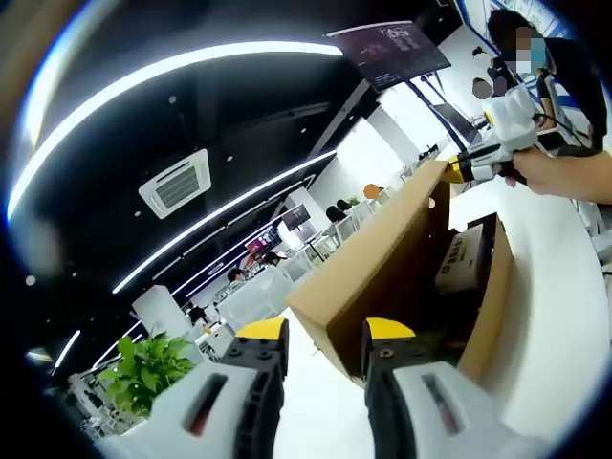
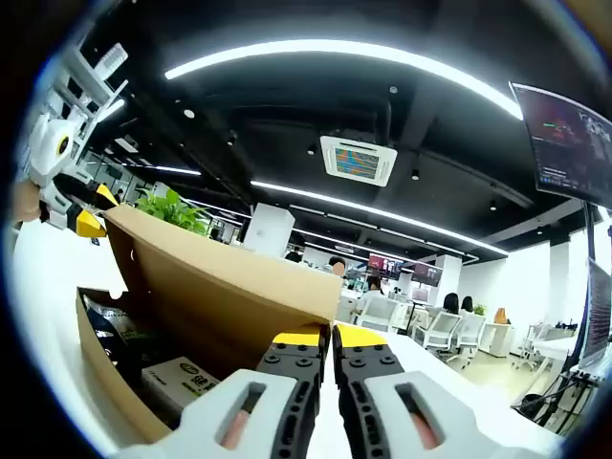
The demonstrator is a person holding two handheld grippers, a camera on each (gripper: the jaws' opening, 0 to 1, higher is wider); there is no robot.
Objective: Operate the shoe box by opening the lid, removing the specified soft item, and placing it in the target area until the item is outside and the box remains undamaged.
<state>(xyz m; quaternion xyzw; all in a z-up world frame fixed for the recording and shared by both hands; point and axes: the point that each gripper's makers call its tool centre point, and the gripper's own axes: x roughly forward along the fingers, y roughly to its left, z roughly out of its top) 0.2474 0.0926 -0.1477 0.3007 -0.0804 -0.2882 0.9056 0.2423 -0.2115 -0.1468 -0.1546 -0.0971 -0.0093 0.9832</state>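
Lifting the lid (image 1: 382, 263) looks like light work: it is thin, stiff cardboard that will crease or tear at the hinge if forced, and it stands raised above the box (image 2: 110, 368) on the white table (image 1: 555, 316), with each gripper at an opposite corner of its free edge. The left gripper (image 1: 325, 335) stands part-open with the corner by its right jaw, and I cannot tell if it grips; the right gripper (image 2: 325, 337) is nearly closed, apparently pinching the edge. Inside lie a small printed carton (image 2: 182, 378) and something dark, so the soft item cannot be picked out yet; it should squash easily, so take it mid-body.
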